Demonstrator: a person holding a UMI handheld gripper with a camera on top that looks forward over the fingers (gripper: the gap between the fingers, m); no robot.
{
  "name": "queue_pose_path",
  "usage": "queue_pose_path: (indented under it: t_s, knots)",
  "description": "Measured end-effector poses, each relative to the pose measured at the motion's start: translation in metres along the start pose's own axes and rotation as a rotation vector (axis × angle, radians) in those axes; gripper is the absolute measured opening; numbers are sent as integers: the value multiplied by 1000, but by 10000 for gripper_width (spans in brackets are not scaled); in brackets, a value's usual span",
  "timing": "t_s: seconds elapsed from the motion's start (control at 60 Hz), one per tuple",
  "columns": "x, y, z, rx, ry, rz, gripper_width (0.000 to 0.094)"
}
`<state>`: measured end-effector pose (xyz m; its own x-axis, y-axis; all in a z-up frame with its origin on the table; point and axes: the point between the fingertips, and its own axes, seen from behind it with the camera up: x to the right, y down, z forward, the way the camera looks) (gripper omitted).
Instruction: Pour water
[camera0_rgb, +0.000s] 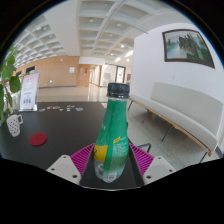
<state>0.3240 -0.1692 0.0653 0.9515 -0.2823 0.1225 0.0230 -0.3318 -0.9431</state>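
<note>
Jaws (110, 160) pinch a green plastic bottle (112, 135) low on its body, the magenta pads (83, 158) pressed against either side. The bottle stands upright between them with its dark cap (117, 90) still on, which suggests a carry or an approach rather than a pour; whether its base rests on the desk (60, 138) or hangs just above it cannot be told. A low grip keeps the neck free to tip forward later. At ten o'clock from the bottle, near the far edge of the dark desk, a white patterned mug (14, 124) sits as the likely target for the water, beside a leafy plant (8, 80). A small red lid-like disc (39, 139) lies between mug and bottle. Uncapping probably comes before pouring.
</note>
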Motion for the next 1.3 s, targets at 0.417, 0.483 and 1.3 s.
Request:
queue_pose_path:
  t_s: [0.417,0.483,1.3]
  knots:
    - [4,-29,1,52,63,2,405]
    - [10,-53,-2,80,117,-20,407]
    - [-413,-259,-25,973,400,-2177,407]
